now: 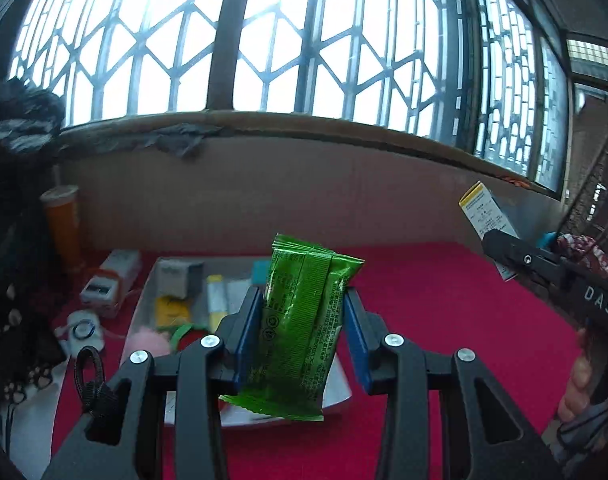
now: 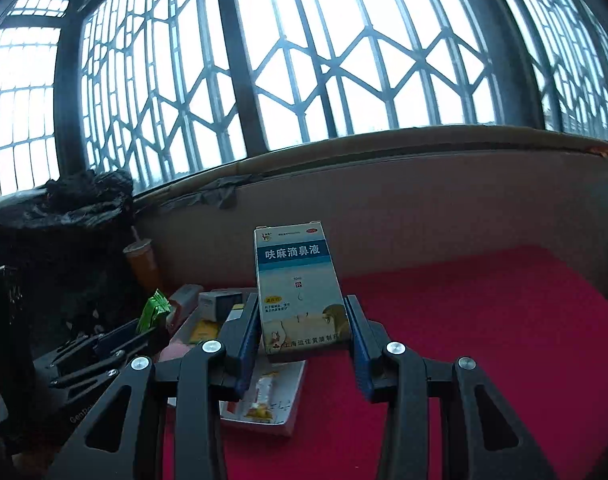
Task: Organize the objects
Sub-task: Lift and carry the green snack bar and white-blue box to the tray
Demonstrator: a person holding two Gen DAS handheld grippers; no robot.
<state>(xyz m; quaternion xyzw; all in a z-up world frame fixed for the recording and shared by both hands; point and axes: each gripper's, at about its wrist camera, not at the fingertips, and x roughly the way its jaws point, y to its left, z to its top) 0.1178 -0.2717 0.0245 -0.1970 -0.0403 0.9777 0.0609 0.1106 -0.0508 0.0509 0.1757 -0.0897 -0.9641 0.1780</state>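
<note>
My left gripper [image 1: 302,312] is shut on a green snack packet [image 1: 300,320] and holds it upright above a white tray [image 1: 144,308] on the red table. My right gripper [image 2: 304,328] is shut on a white and blue medicine box [image 2: 298,288], held upright above the red cloth. The tray [image 2: 292,400] holds several small boxes and packets. In the left wrist view the right gripper [image 1: 544,264] and its box [image 1: 484,212] show at the right. In the right wrist view the left gripper [image 2: 104,348] and green packet [image 2: 154,312] show at the left.
An orange drink cup [image 1: 62,228] stands at the back left near a black bag [image 2: 64,220]. A white and orange box [image 1: 112,280] and a small white round item [image 1: 82,330] lie left of the tray. A brown wall [image 1: 304,192] and barred window lie behind.
</note>
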